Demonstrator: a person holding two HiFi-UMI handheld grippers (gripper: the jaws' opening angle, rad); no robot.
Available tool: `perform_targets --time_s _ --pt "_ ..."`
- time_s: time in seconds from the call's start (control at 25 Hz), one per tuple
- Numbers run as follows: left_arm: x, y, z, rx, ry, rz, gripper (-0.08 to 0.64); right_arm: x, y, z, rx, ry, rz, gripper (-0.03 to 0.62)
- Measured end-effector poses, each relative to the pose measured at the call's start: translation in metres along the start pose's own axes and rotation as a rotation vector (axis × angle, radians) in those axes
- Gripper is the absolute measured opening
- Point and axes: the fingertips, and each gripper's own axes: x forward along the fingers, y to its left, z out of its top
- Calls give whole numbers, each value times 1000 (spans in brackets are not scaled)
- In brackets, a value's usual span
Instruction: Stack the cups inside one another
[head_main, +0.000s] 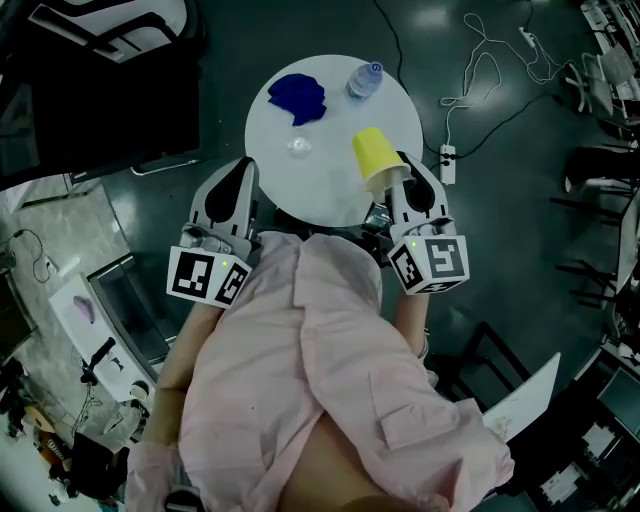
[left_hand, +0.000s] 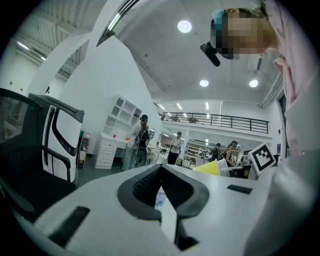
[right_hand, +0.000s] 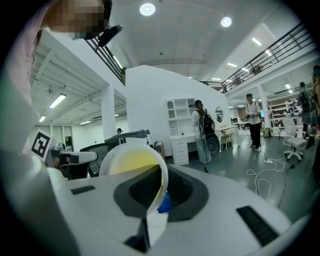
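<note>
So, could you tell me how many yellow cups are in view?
1: the yellow cup, clamped by its rim in the right gripper, over the right edge of the round table. No others show.

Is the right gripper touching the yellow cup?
Touching. In the right gripper view, the right gripper pinches the yellow cup by its rim, with the cup's wall between the jaws.

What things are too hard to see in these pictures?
Head view: the blue thing on the table is too small to name.
Head view: the small clear thing is too small and faint.
Left gripper view: the left tongs hide the table.
Right gripper view: the right tongs cover the yellow cup's lower half.
</note>
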Motion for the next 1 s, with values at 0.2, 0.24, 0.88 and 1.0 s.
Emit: perform_targets --time_s 0.2,0.24,0.88,1.0 --pt "-1 5 -1 -2 15 -8 9 6 1 -1 -2 20 -4 38" --pt "0 6 -2 -3 17 -10 9 7 1 -2 0 28 -5 38" --pt "12 19 -2 -57 18 -45 9 44 -6 -4 30 153 11 37" --pt "17 18 -3 -68 22 -66 9 52 -5 -9 16 192 28 38"
